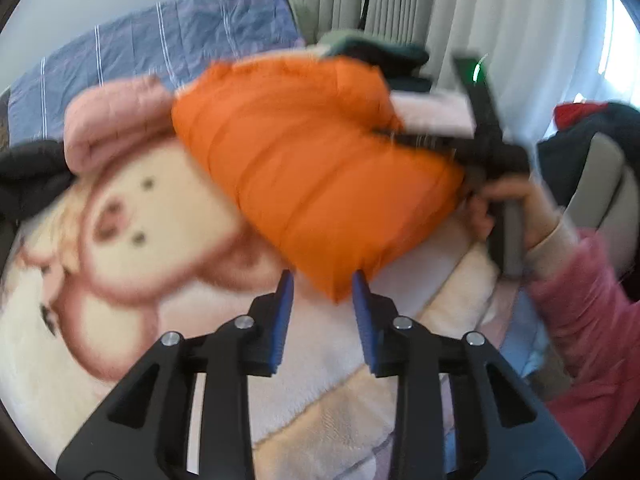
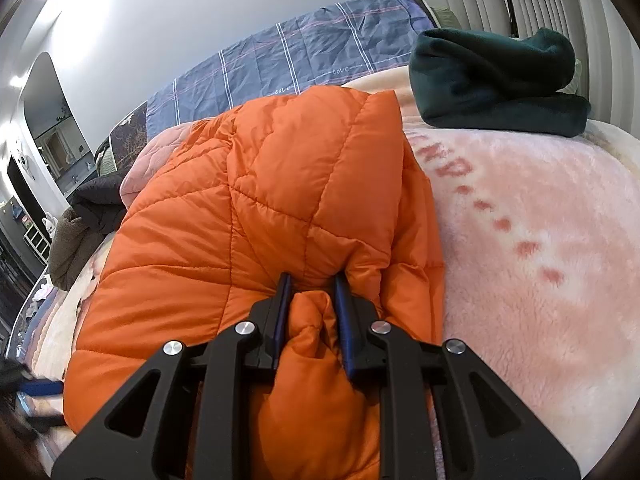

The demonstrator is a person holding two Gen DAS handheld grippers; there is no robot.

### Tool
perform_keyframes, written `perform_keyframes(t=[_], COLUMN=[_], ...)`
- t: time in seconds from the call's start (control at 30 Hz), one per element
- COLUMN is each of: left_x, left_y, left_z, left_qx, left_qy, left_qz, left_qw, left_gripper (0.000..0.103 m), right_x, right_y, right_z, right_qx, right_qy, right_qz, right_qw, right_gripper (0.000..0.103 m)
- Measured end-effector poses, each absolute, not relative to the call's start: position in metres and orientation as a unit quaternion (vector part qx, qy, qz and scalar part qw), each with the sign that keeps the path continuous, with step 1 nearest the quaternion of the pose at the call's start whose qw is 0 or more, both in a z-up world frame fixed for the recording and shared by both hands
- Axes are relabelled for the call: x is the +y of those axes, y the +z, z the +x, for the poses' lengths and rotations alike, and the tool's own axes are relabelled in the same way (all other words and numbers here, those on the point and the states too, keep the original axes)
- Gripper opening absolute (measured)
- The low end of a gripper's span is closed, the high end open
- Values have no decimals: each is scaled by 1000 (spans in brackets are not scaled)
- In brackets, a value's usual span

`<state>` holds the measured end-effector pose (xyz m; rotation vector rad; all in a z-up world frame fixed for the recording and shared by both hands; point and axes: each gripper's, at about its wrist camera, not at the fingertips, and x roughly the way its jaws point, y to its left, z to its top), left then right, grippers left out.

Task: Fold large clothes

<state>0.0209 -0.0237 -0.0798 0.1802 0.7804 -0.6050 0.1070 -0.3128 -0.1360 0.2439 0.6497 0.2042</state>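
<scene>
Right wrist view showed the right gripper [image 2: 310, 280] closed on a puffy fold of the orange jacket [image 2: 256, 208], with the fabric bulging up between its two blue pads. The jacket was quilted, with stitched lines that made soft padded panels, and its surface had a light shine like nylon. It lay on a fluffy pink blanket [image 2: 540, 240], which had dark pink letters and dots printed on it. A dark green fleece garment [image 2: 496, 80], folded into a thick bundle, rested on the far part of the blanket, apart from the jacket. Behind them lay a blue-grey checked sheet [image 2: 304, 64], thin and wrinkled.

Left wrist view was blurred. The left gripper [image 1: 323, 286] had its blue ribbed pads a narrow way apart, and nothing was between them; the near corner of the jacket [image 1: 312, 168] was just beyond the fingertips. The blanket [image 1: 132, 240] here showed a cartoon bear in cream and brown. A pink quilted garment [image 1: 116, 128] lay rolled just behind the jacket. At the right side, a person's hand [image 1: 516, 208] in a pink sleeve [image 1: 588, 304] held the black handle of the other gripper at the jacket's edge.
</scene>
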Motion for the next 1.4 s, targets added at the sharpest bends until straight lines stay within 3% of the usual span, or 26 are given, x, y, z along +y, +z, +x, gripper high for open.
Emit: perform_keyframes(t=[0.13,0.27,0.4,0.53,0.63,0.9,1.0,1.1,1.27,1.4], left_x=[-28,-55,-55,-50,-60,-131,-172,-203,-214,-205], left_y=[-59,-116,-129,-108,-73,-33,-57,-123,-138,-137], left_z=[55,89,83,96,107,211,254,296,284,287], left_qx=[324,406,393,395,340,325,359,404,379,381], left_qy=[-295,-303,-299,-305,-300,-340,-329,-268,-232,-245], left_qz=[62,69,100,84,105,78,113,193,246,228], left_qw=[897,859,864,863,885,879,866,853,861,862], left_gripper=[31,34,34,34,34,36,40,45,45,44], right_x=[-313,-313,-310,-311,-311,-312,-311,-312,-312,-307], right_y=[-136,-136,-136,-136,-136,-136,-136,-135,-136,-135], right_z=[107,106,107,106,105,105,103,102,102,100], right_qx=[318,317,317,314,313,314,314,309,312,312], right_qy=[100,105,101,103,103,104,105,108,108,103], right_qz=[120,122,109,116,117,119,120,128,130,117], right_qw=[935,935,937,937,937,936,936,936,935,937], right_gripper=[21,21,21,21,21,21,21,21,21,21])
